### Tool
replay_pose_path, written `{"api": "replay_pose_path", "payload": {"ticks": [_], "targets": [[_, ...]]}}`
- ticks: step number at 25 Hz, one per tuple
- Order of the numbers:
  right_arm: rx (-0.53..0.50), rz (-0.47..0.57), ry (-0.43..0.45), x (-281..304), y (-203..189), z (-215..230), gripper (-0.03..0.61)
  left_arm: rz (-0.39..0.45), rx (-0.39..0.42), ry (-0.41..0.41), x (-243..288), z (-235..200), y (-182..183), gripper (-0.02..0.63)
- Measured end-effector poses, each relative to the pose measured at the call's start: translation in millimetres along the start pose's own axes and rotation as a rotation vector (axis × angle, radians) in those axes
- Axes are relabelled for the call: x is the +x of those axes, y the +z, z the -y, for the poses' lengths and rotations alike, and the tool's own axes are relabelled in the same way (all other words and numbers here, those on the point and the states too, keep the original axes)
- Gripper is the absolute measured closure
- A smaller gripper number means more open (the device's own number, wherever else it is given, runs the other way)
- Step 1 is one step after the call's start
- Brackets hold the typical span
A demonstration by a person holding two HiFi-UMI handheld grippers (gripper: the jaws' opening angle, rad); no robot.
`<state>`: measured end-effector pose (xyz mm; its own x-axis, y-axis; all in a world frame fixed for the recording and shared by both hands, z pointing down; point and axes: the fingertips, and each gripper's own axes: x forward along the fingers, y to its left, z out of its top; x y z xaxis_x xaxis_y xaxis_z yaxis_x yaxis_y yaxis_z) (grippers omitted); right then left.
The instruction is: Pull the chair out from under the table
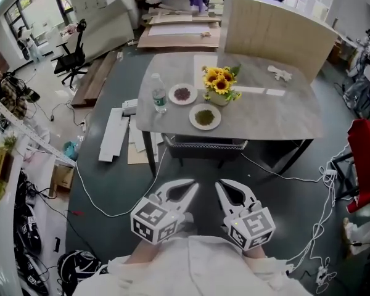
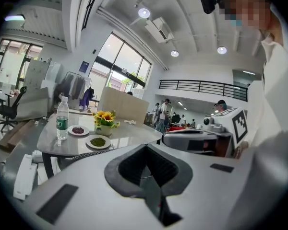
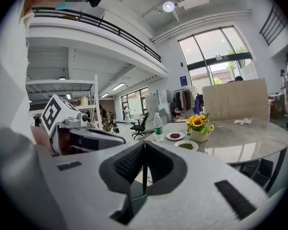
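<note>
The grey table (image 1: 277,113) stands in the middle of the room. The chair (image 1: 205,145) is pushed in under its near edge, and only a dark mesh part shows. The left gripper (image 1: 195,185) and the right gripper (image 1: 219,184) are side by side in front of the chair, apart from it. Each has its 2 jaws pressed together on nothing. On the table stand 1 sunflower pot (image 1: 219,85), a plate of green bits (image 1: 205,116), a plate of dark bits (image 1: 182,94) and 1 bottle (image 1: 159,95).

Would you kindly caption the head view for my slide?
Left claw and right claw, both shut, face a grey table with the chair tucked underneath.
</note>
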<state>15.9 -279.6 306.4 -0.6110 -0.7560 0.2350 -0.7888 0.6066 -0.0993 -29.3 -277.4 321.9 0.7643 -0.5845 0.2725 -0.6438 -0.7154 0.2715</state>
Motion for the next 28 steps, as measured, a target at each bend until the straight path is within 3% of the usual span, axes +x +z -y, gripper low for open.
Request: {"api": "replay_pose_path", "payload": {"ticks": [7,16,20,28], "targets": [[0.018,0.0,-0.053,56,4,37,0.574,-0.047,0.018,-0.057,40,-53,11,0.598],[0.044,-0.055,-0.108,74,-8,63,0.574,-0.118,0.022,-0.104,69,-73,-3,0.598],[0.055,-0.082,-0.107,81,-13,73,0.574,-0.129,0.063,-0.093,75,-78,-1,0.598],[0.043,-0.13,-0.061,102,-10,94,0.574,-0.15,0.024,-0.06,96,-106,4,0.598]]}}
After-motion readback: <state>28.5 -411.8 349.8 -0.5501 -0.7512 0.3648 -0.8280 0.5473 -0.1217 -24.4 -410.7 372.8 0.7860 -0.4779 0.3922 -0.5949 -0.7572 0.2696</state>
